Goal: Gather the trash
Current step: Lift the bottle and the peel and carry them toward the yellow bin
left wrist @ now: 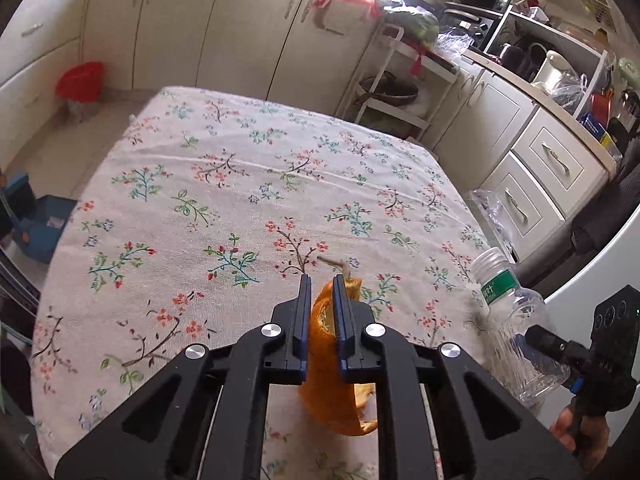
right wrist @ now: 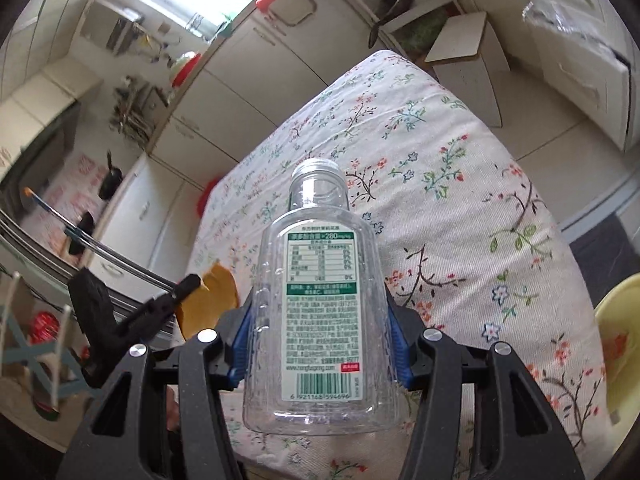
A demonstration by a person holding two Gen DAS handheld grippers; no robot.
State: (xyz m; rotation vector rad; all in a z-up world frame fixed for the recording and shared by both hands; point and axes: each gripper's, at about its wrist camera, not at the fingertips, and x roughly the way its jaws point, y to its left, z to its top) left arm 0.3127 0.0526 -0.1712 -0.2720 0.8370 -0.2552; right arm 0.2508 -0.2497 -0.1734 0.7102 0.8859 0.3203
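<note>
My left gripper [left wrist: 322, 280] is shut on an orange peel [left wrist: 325, 380], which hangs between the blue pads above the floral tablecloth [left wrist: 224, 184]. My right gripper [right wrist: 318, 320] is shut on an empty clear plastic bottle [right wrist: 318, 312] with a green-and-white label, its open neck pointing away from the camera. The bottle also shows in the left wrist view [left wrist: 516, 320] at the right, beside the table edge. The peel also shows in the right wrist view [right wrist: 212, 304] at the left, held by the other gripper.
White kitchen cabinets [left wrist: 240, 28] stand behind the table. A red bin [left wrist: 80, 80] sits on the floor at far left. A white rack [left wrist: 396, 92] and drawers [left wrist: 552, 164] stand to the right. A yellow object [right wrist: 620, 340] lies at the right edge.
</note>
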